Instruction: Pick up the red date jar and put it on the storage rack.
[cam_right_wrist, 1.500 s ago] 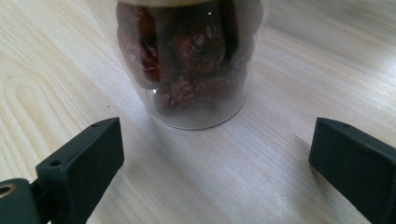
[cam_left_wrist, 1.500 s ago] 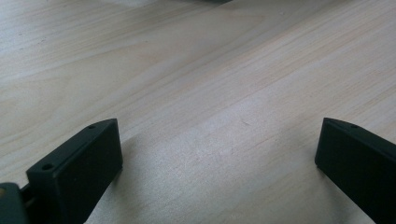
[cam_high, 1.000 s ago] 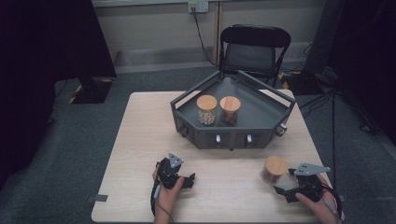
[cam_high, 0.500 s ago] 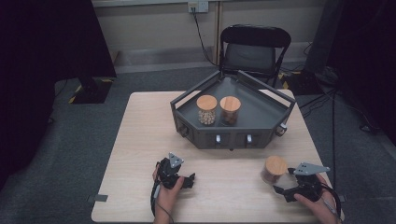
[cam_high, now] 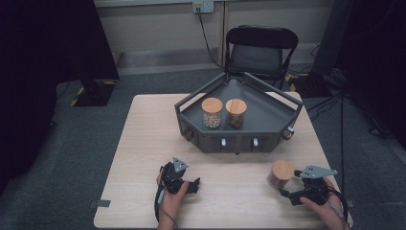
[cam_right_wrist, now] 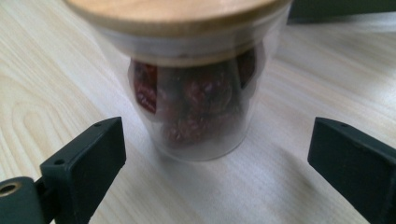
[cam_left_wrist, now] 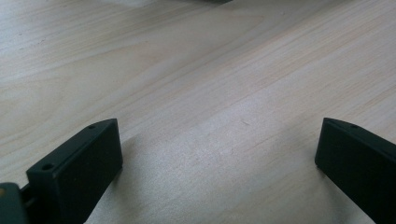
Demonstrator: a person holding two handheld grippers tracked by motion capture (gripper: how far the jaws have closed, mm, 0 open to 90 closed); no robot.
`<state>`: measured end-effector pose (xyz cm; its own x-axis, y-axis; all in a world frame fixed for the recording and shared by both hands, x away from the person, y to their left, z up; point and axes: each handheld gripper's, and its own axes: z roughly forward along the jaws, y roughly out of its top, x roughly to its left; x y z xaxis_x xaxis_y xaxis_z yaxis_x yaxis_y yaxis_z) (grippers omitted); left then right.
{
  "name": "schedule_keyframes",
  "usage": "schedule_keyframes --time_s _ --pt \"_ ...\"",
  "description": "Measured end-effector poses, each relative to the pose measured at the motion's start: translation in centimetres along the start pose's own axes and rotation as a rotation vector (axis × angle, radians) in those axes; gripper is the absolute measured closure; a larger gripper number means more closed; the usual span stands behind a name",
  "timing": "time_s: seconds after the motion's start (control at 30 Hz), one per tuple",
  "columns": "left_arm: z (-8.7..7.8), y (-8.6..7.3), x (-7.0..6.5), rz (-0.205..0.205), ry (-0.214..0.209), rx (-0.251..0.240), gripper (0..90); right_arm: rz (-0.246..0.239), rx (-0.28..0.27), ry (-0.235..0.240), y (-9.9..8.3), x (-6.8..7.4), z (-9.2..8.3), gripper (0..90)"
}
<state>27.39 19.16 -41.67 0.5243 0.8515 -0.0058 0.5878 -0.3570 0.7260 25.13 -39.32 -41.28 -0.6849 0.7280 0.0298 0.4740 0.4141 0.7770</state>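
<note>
A glass jar (cam_high: 281,172) with a wooden lid stands on the table at the front right, with dark red dried fruit inside (cam_right_wrist: 196,102). My right gripper (cam_high: 286,190) sits just in front of it. In the right gripper view the jar stands between the two wide-apart jaws of the right gripper (cam_right_wrist: 217,135), and neither pad touches the glass. These jaws have just been closing a little. My left gripper (cam_high: 191,184) rests at the front left, and the left gripper (cam_left_wrist: 217,140) is open over bare wood with nothing between its jaws.
A dark angular tray (cam_high: 239,142) stands at the back middle of the table. It holds a jar with pale contents (cam_high: 211,111) and a jar with dark contents (cam_high: 235,112), side by side. A black folding chair (cam_high: 258,48) stands behind the table.
</note>
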Motion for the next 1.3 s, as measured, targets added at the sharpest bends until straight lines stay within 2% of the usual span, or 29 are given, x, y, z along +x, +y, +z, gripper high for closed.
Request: schedule_keyframes --time_s 0.6,0.93,1.3 --pt "0.0 0.0 0.0 0.0 0.0 0.0 0.2 0.019 -0.048 0.02 0.3 -0.1 0.8 6.8" --pt "0.0 0.0 0.0 0.0 0.0 0.0 0.2 0.026 -0.076 0.042 0.2 -0.4 1.5 13.5" --pt "0.0 0.0 0.0 0.0 0.0 0.0 0.2 0.006 -0.11 0.044 0.0 -0.2 1.8 22.2"
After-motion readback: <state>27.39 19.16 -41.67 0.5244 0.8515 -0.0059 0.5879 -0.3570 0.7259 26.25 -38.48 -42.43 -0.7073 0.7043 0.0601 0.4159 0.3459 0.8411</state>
